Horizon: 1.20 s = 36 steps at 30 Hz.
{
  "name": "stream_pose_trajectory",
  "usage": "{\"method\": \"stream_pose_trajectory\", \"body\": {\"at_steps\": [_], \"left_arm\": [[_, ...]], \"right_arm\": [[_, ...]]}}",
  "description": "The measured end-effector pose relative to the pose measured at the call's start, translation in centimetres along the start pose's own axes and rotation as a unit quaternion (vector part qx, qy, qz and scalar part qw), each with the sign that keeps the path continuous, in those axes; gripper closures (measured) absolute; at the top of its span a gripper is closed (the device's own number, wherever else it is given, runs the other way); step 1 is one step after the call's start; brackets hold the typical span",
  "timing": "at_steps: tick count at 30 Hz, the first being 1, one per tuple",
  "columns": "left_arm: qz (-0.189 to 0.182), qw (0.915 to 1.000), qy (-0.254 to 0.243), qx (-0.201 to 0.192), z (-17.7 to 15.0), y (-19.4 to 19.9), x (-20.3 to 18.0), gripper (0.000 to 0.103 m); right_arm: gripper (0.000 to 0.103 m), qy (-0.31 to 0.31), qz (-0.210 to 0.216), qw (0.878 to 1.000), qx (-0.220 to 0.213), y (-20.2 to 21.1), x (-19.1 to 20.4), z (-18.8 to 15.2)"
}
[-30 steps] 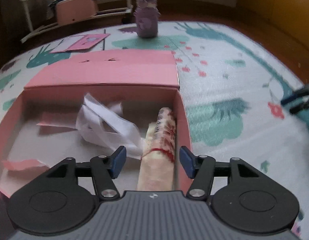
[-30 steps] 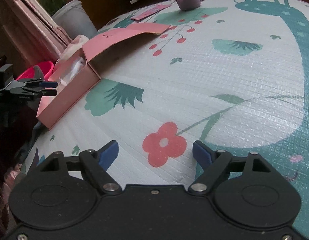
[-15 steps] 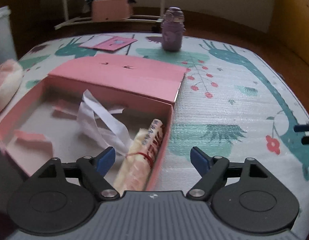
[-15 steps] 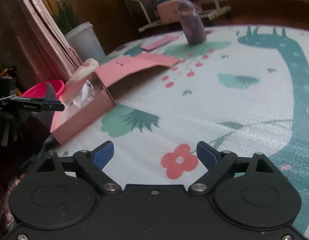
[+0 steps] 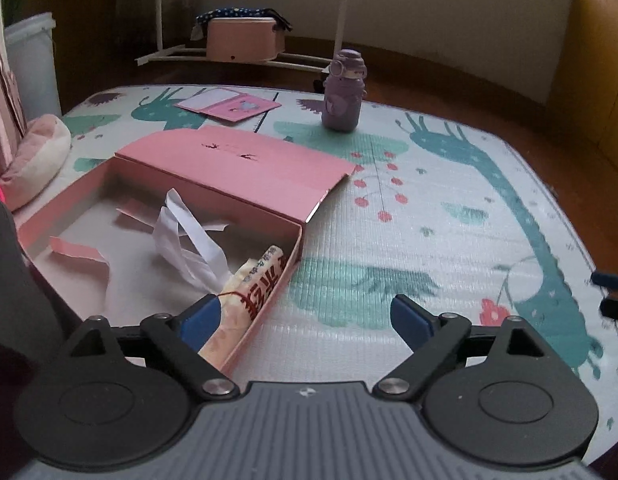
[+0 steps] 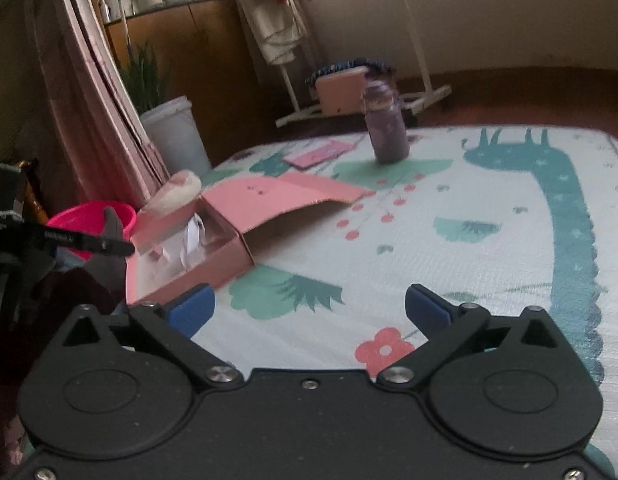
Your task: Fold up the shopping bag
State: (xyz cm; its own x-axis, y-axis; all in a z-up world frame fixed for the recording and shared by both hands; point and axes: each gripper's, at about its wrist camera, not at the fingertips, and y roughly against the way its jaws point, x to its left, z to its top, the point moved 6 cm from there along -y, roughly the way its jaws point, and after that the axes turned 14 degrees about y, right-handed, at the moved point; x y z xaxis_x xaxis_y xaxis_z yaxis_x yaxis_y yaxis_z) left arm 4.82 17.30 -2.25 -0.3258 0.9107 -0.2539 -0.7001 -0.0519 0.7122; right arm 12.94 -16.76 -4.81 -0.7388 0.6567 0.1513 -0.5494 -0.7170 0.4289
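Note:
The shopping bag (image 5: 253, 292) is rolled into a cream bundle with red print, tied with a red string. It lies inside the open pink box (image 5: 213, 172) along its right wall, next to white paper strips (image 5: 189, 240). My left gripper (image 5: 305, 320) is open and empty, raised near the box's front right corner. My right gripper (image 6: 309, 308) is open and empty above the animal-print mat (image 6: 489, 248), right of the box (image 6: 229, 240).
A purple bottle (image 5: 344, 96) stands at the mat's far side, a pink booklet (image 5: 229, 105) left of it. A pink-white cushion (image 5: 37, 156) lies left of the box. A pink basin (image 6: 93, 220) and a white bucket (image 6: 173, 132) stand beyond the mat's left edge.
My left gripper has opened wide and pulled back and up from the rolled bag, which stays in the box. My right gripper has tilted up and drawn back.

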Motion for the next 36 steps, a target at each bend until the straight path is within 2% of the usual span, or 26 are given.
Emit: {"method": "stream_pose_trajectory", "body": {"at_steps": [3, 10, 13, 15, 23, 30, 36], "left_arm": [[-0.018, 0.9997, 0.018, 0.006, -0.4, 0.7, -0.1, 0.011], [-0.016, 0.9993, 0.032, -0.008, -1.2, 2.1, -0.4, 0.010], [-0.024, 0.9985, 0.046, -0.018, -1.7, 2.9, -0.6, 0.001], [-0.029, 0.9976, 0.057, -0.025, -1.9, 3.4, -0.7, 0.001], [0.031, 0.9982, 0.026, -0.043, -2.2, 5.3, -1.3, 0.001], [0.035, 0.9982, 0.027, -0.040, -3.2, 6.2, -2.3, 0.001], [0.019, 0.9987, -0.007, -0.047, -5.0, 6.8, -5.2, 0.001]], "right_arm": [[0.000, 0.001, -0.016, 1.000, -0.011, 1.0, 1.3, 0.3], [0.000, 0.020, -0.027, 0.999, -0.030, 2.5, 4.0, 0.2], [0.000, 0.018, -0.021, 0.999, -0.030, 2.7, 4.8, -0.1], [0.000, 0.020, -0.030, 0.999, -0.029, 2.8, 5.1, -0.3], [0.000, 0.028, -0.057, 0.998, -0.028, 3.0, 5.4, -0.6], [0.000, 0.019, -0.059, 0.998, -0.031, 3.6, 5.7, -0.6], [0.000, 0.017, -0.068, 0.997, -0.016, 3.7, 6.2, -1.1]]}}
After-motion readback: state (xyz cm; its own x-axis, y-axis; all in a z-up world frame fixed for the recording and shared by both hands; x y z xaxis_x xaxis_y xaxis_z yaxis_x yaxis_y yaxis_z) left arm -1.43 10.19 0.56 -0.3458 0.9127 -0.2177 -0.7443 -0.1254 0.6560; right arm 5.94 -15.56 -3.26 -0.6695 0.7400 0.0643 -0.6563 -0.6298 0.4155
